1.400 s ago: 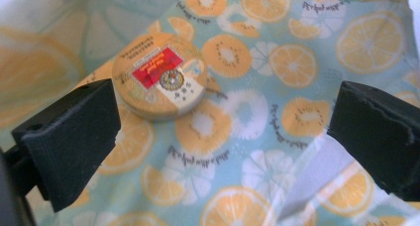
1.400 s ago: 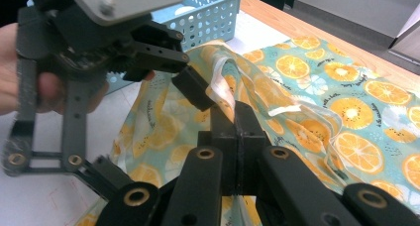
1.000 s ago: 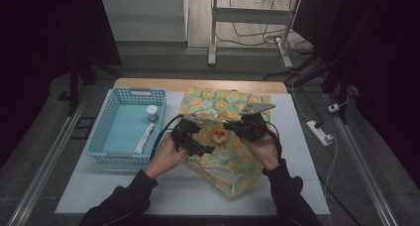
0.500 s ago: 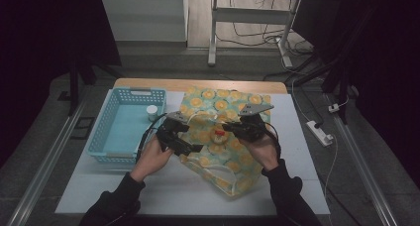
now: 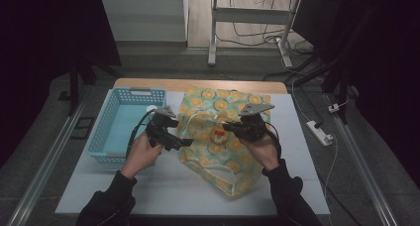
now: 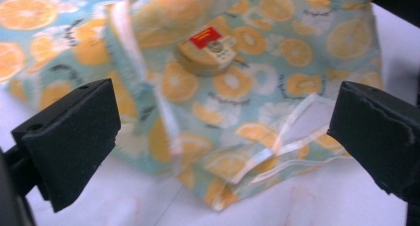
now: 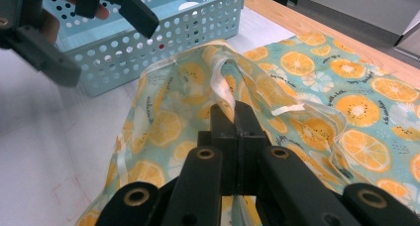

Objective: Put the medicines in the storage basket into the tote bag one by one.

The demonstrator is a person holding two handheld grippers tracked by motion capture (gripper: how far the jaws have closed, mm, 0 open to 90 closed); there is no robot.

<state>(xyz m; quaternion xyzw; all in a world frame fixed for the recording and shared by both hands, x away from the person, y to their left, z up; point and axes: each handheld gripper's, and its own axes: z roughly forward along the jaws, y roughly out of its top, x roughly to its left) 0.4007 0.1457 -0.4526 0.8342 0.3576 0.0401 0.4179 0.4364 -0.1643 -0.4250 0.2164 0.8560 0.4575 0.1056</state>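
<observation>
An orange-print cloth bag [image 5: 223,151] with pale straps lies on the white table [image 5: 163,191]. A round tan item with a red label [image 5: 218,135] sits at the bag's middle, also seen in the left gripper view [image 6: 205,50]. My right gripper [image 5: 226,128] is shut on a raised fold of the bag's edge and strap [image 7: 234,112]. My left gripper [image 5: 178,133] hangs open just left of the bag, nothing between its jaws [image 6: 218,137]. In the right gripper view the left gripper [image 7: 99,37] hovers in front of the basket.
A light blue perforated basket [image 5: 106,137] stands at the table's left with a small white item [image 5: 151,108] inside near its far corner. A wooden strip [image 5: 198,84] runs along the far edge. A power strip [image 5: 319,133] lies off the right side.
My left gripper has drawn leftward off the bag toward the basket. The right gripper has stayed in place, still shut on the bag.
</observation>
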